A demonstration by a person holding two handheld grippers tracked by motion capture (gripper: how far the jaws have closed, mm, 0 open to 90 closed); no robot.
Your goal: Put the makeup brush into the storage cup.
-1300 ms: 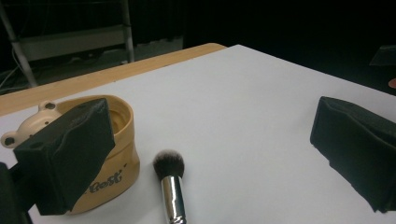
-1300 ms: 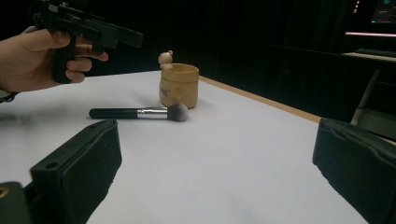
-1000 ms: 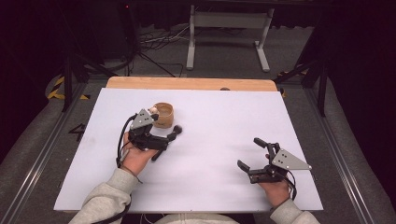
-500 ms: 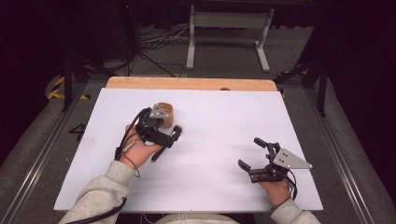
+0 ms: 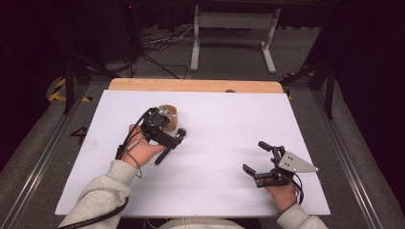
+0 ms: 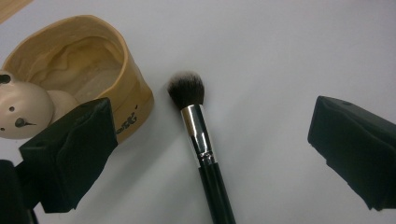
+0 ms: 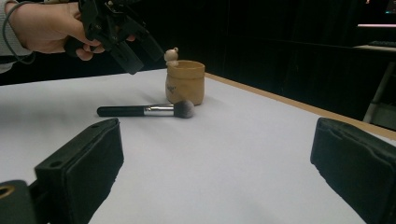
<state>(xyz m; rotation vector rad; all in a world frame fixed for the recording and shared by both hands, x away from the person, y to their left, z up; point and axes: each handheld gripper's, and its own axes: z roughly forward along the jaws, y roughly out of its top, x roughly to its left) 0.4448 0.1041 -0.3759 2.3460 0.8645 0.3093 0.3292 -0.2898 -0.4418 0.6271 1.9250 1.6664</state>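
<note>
At the near edge of the white table [image 5: 229,200], the right gripper [image 5: 261,157] rests with its jaws spread wide and empty. Farther in, the left gripper [image 5: 169,143] hovers, jaws wide apart and holding nothing, over a makeup brush [image 6: 201,140] lying flat on the table. The brush looks light and stiff, its bristles soft; the black handle seems the surest place to grip. Just beyond its bristles stands a wooden cup [image 6: 93,70] with a small bear figure on its rim, apparently empty.
</note>
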